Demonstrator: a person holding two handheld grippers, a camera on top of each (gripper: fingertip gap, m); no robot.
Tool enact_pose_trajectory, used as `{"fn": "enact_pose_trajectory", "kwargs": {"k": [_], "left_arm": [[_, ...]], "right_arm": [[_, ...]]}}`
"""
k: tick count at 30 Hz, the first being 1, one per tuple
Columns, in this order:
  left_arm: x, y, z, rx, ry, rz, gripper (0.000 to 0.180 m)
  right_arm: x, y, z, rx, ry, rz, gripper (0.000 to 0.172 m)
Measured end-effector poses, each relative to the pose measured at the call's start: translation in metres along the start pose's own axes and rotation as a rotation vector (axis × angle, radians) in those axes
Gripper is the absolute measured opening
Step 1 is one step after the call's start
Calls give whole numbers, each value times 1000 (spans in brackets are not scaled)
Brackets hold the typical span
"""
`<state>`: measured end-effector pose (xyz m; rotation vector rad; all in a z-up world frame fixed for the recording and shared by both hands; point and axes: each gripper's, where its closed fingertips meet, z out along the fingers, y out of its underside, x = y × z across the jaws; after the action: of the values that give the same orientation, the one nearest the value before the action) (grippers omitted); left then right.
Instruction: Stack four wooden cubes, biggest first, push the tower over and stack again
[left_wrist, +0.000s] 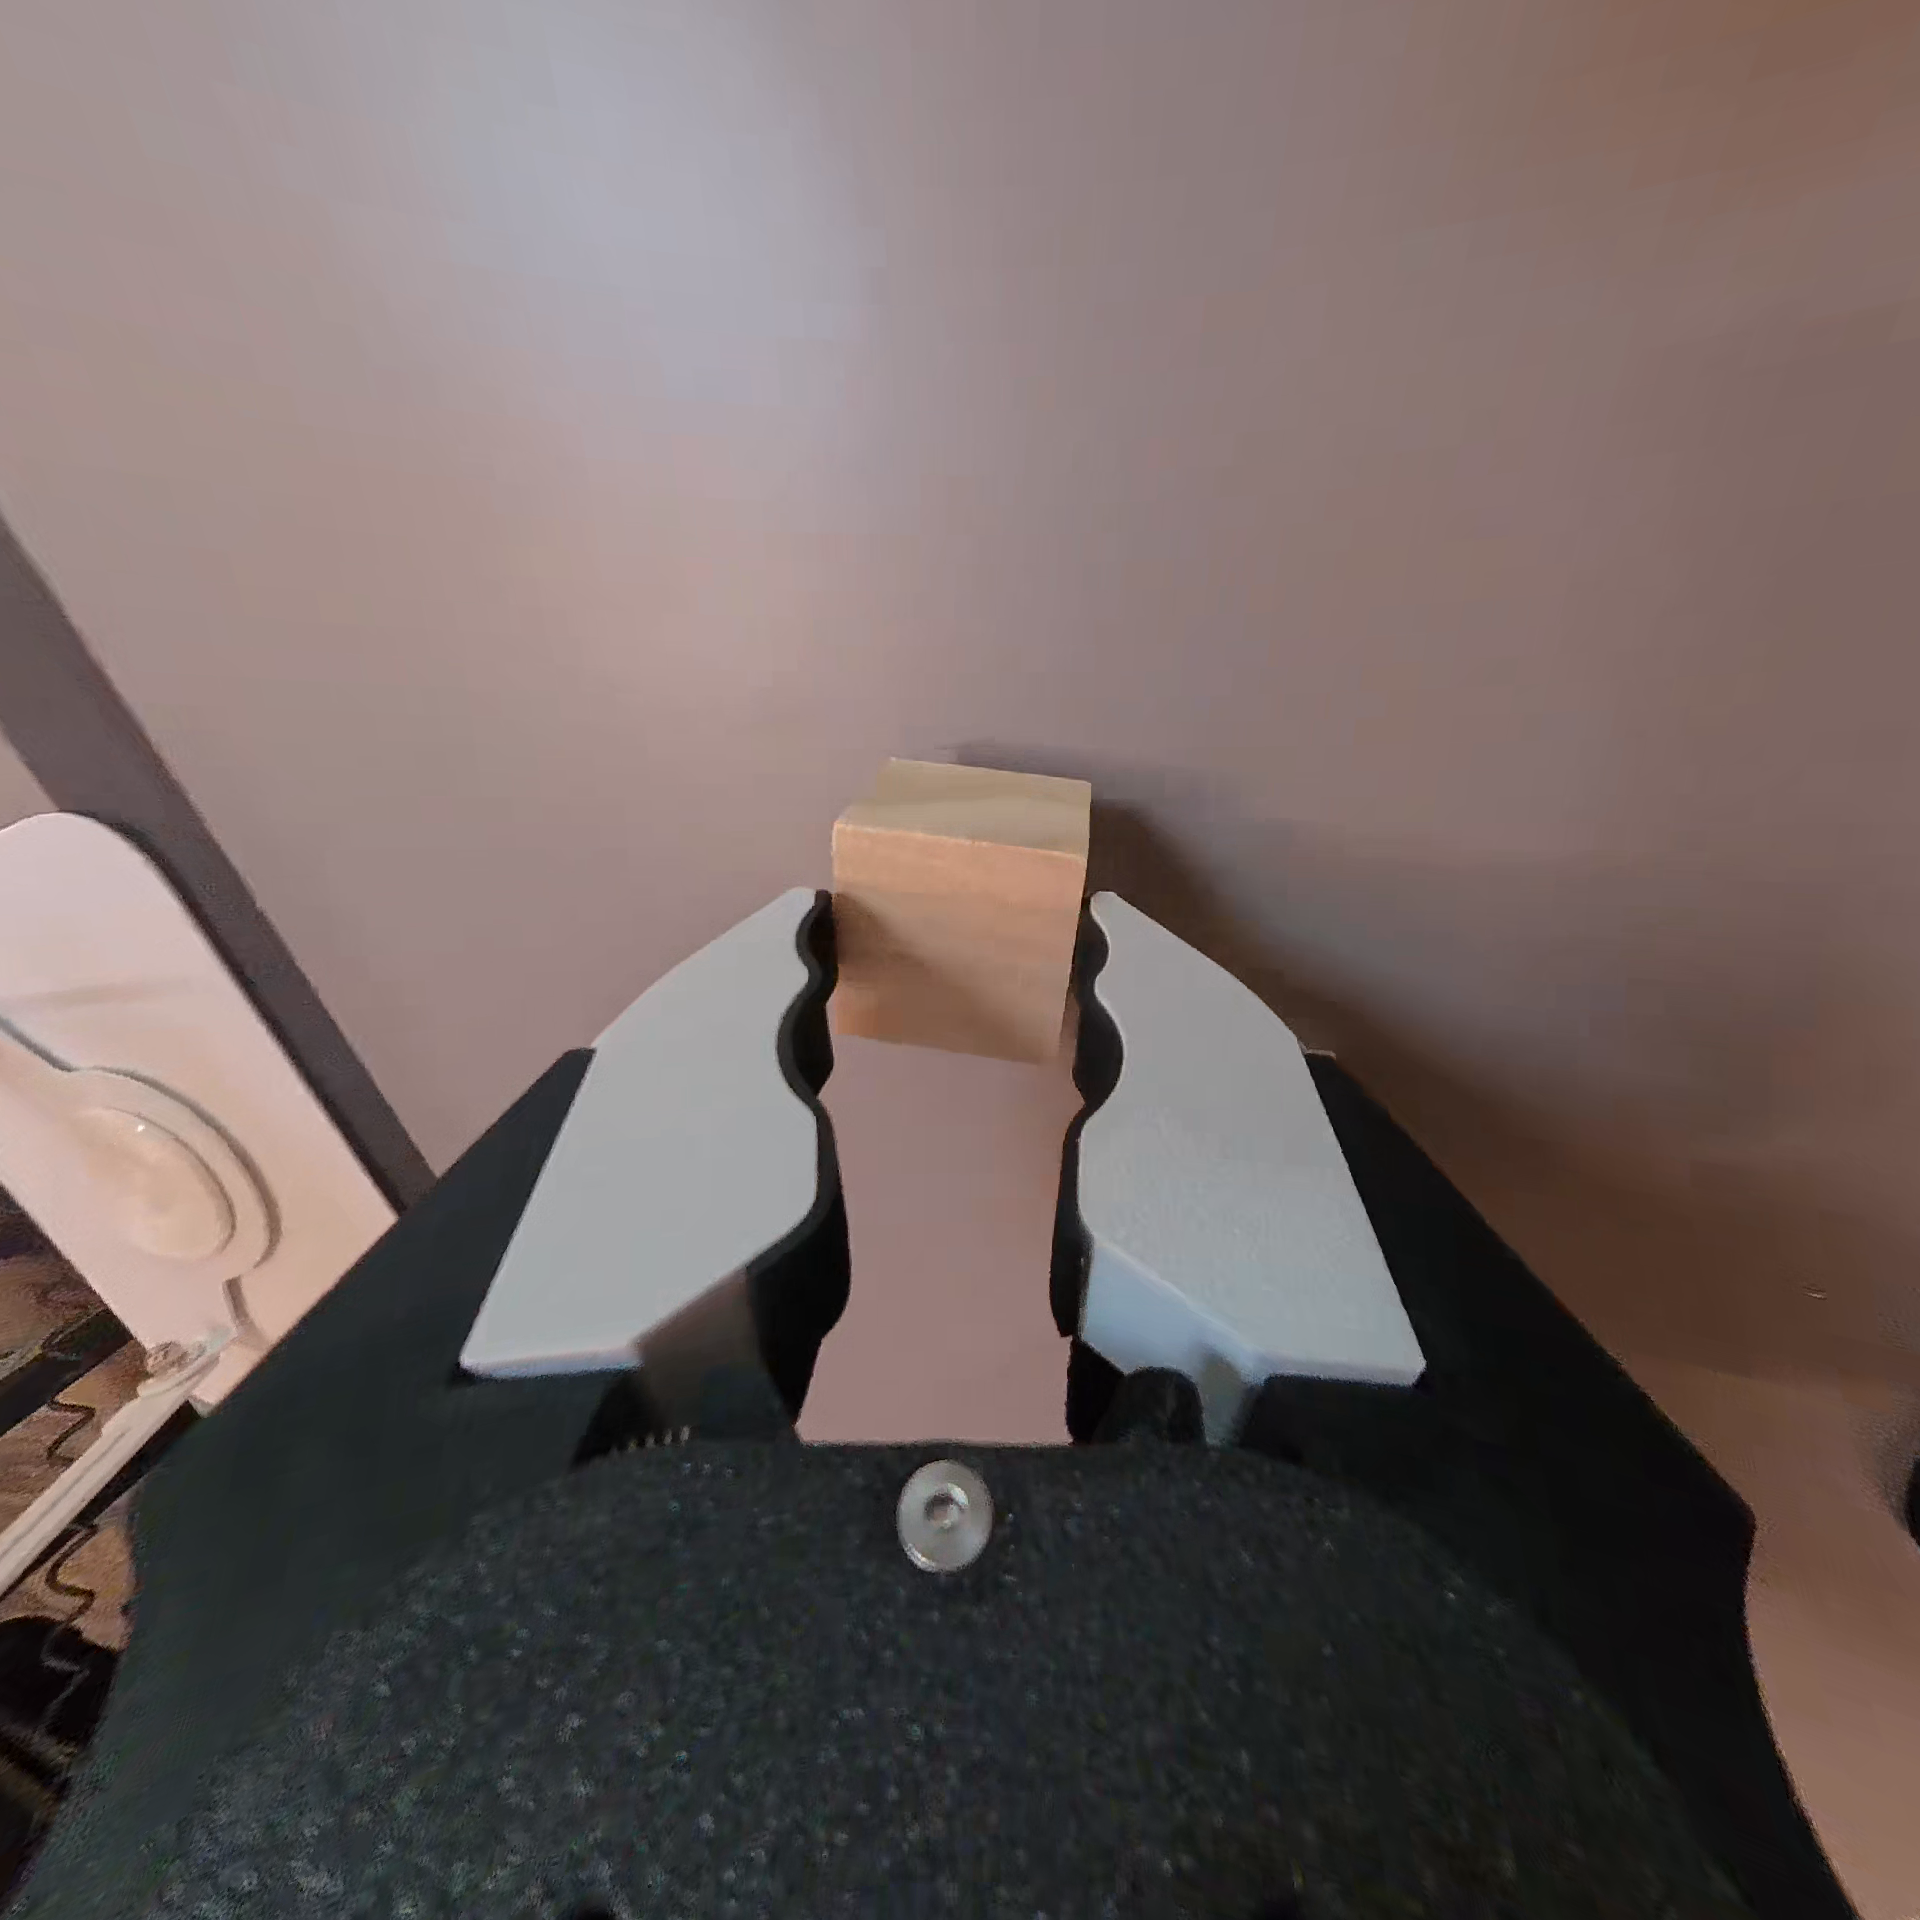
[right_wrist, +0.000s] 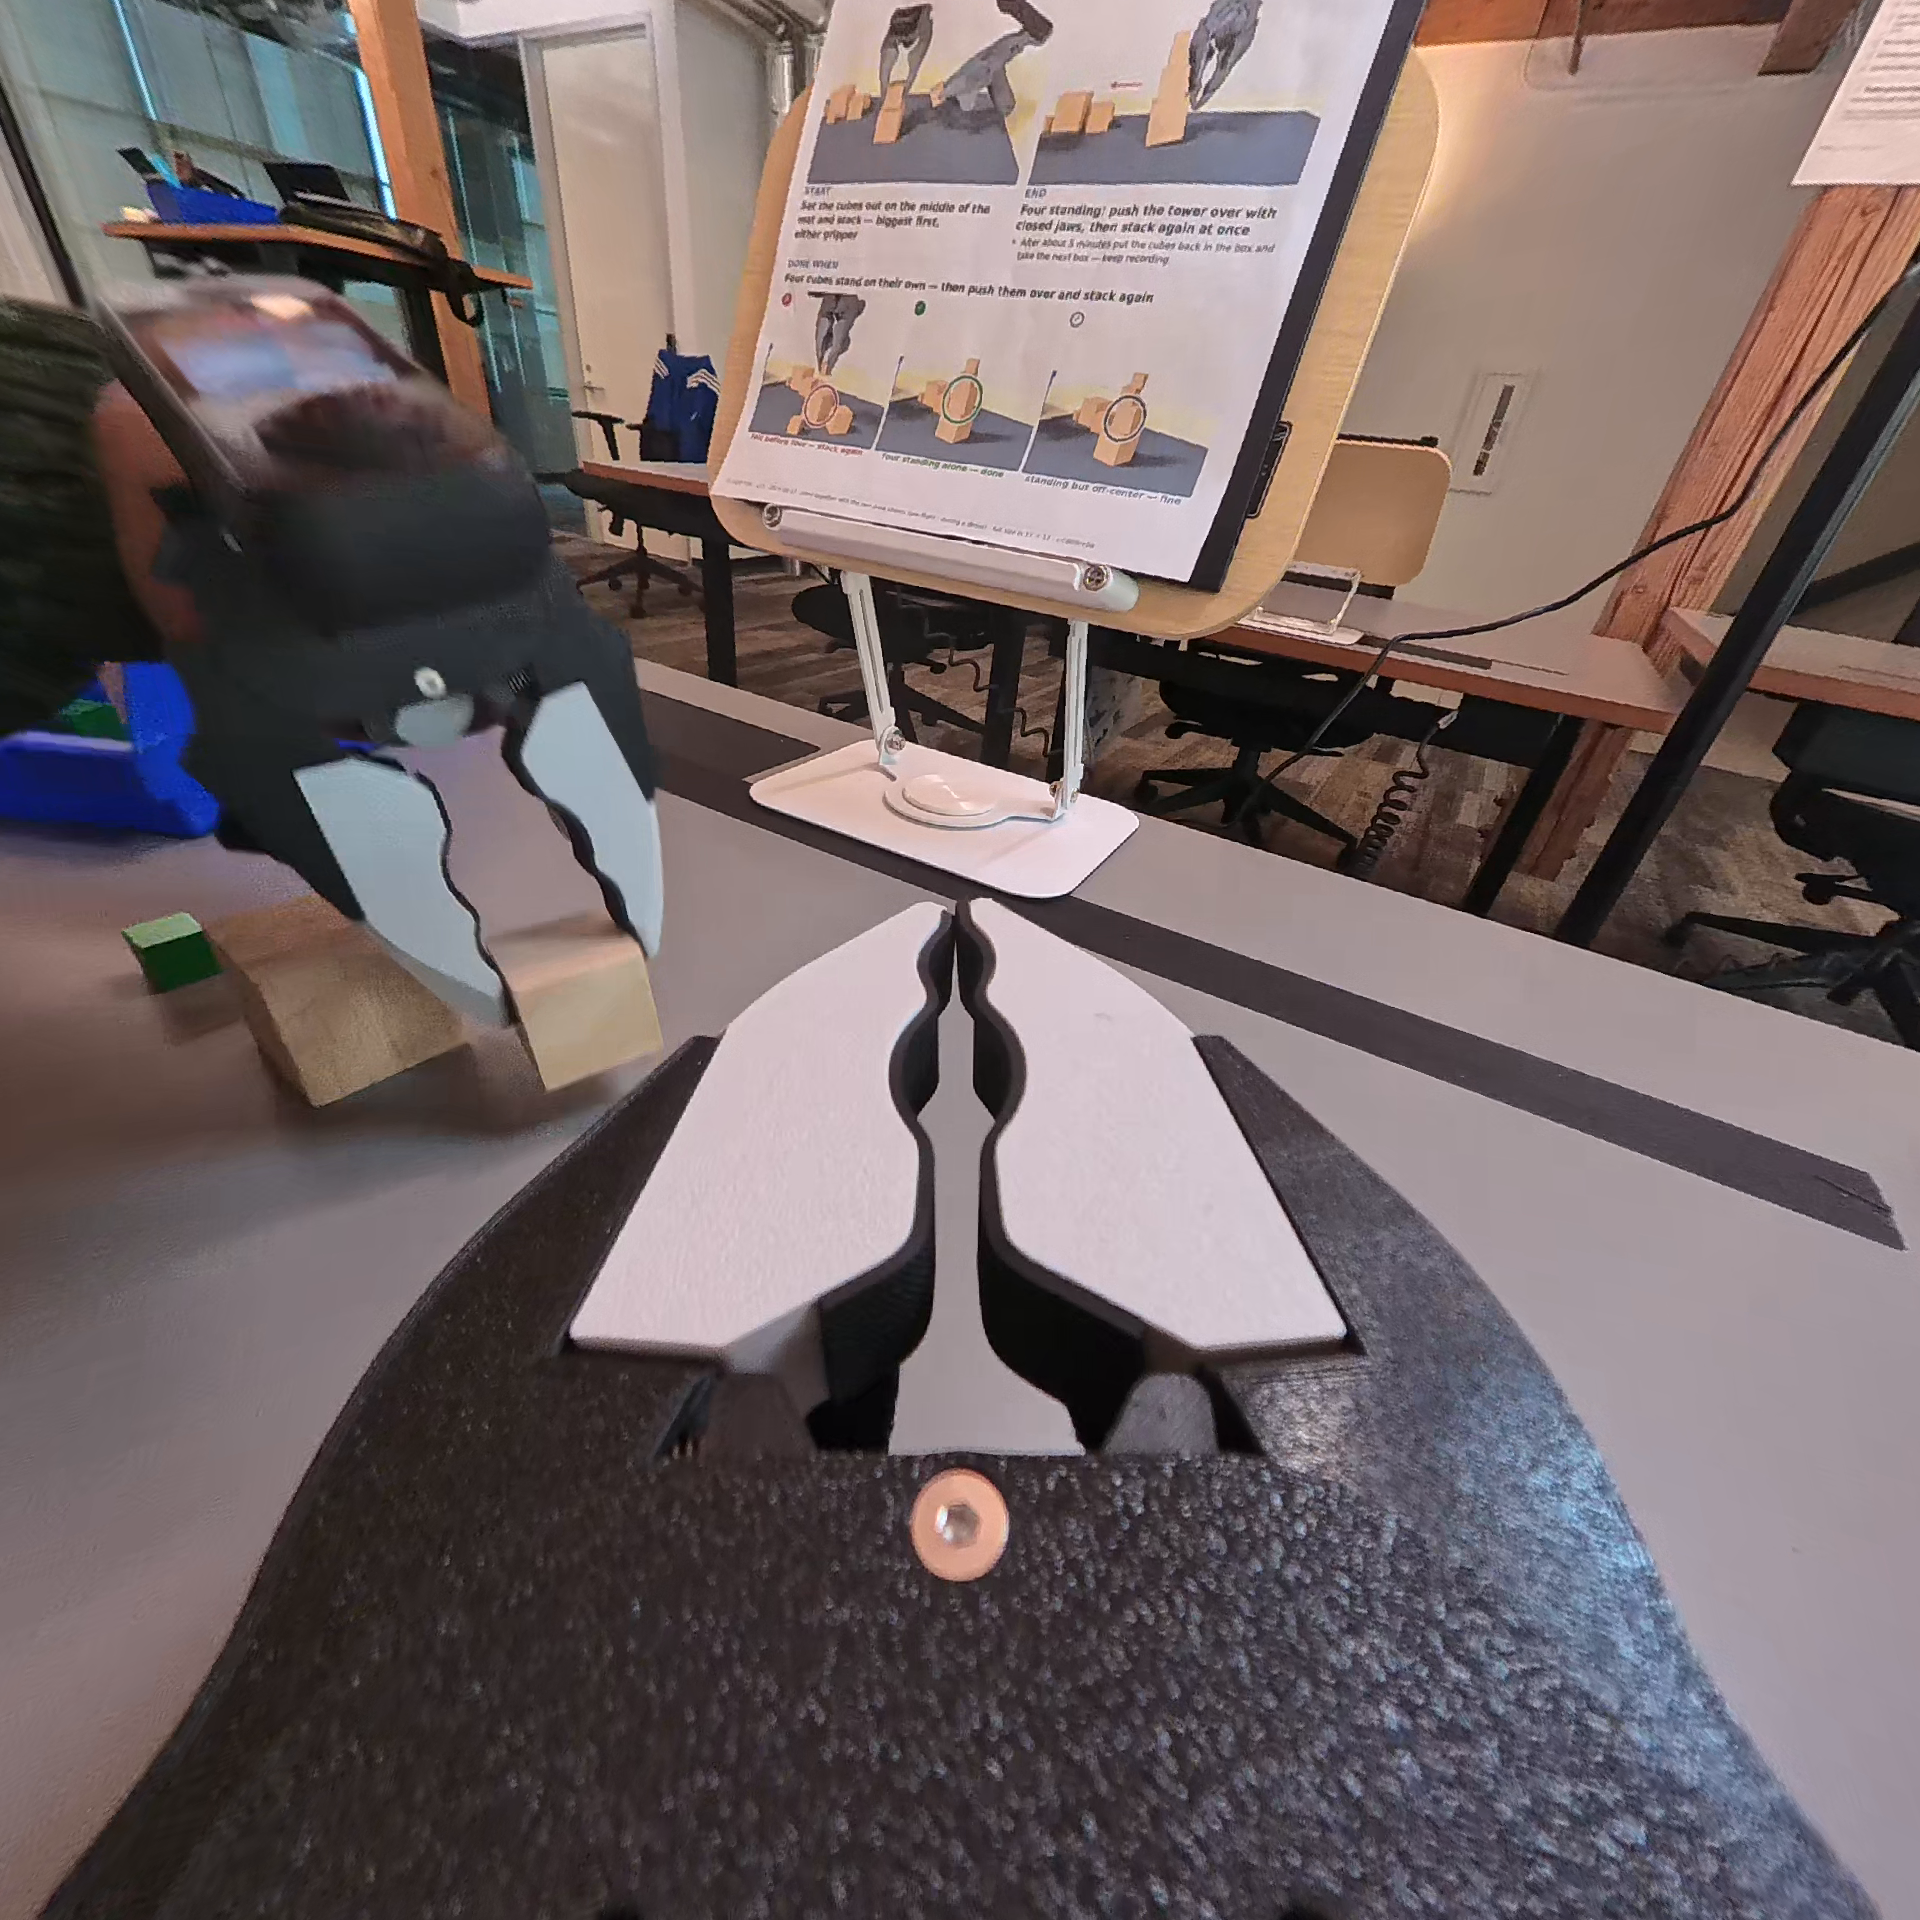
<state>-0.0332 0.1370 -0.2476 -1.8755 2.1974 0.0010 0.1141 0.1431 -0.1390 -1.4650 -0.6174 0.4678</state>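
Grey tabletop fills most of both views, with a dark strip running across it toward the far right. At the far edge stands a white stand whose two thin legs carry a wooden board with a printed sheet of pictures and writing on it; in the left wrist view only a corner of this stand's base shows at the left. Beyond the table lie desks, office chairs and timber posts.

Right gripper hovers low over bare table, pointing toward the stand's base, its two white fingers pressed together at the tips with nothing between them.

Left gripper is seen from the right wrist view at the left of the scene, tilted downward and blurred. Its fingers straddle a pale wooden block, which rests on the table. In its own view the left pad lies against the block's left face, and the right pad sits at the block's right edge with at most a hairline between them; the grip looks closed on the block, tips reaching about halfway along its sides.

Just left of that block, touching or nearly so, lies a larger wooden block, and farther left a small green cube. Behind them, at the far left, sits something bright blue, partly hidden by the gripper.
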Motion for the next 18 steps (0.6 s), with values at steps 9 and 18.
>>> {"fn": "enact_pose_trajectory", "kwargs": {"k": [9, 18], "left_arm": [[2, 42, -74, -21, -102, -125, 44], [46, 77, -83, -52, -15, -212, 44]], "right_arm": [[-2, -1, 0, 2, -4, -1, 0], [1, -5, -3, 26, 24, 11, 0]]}}
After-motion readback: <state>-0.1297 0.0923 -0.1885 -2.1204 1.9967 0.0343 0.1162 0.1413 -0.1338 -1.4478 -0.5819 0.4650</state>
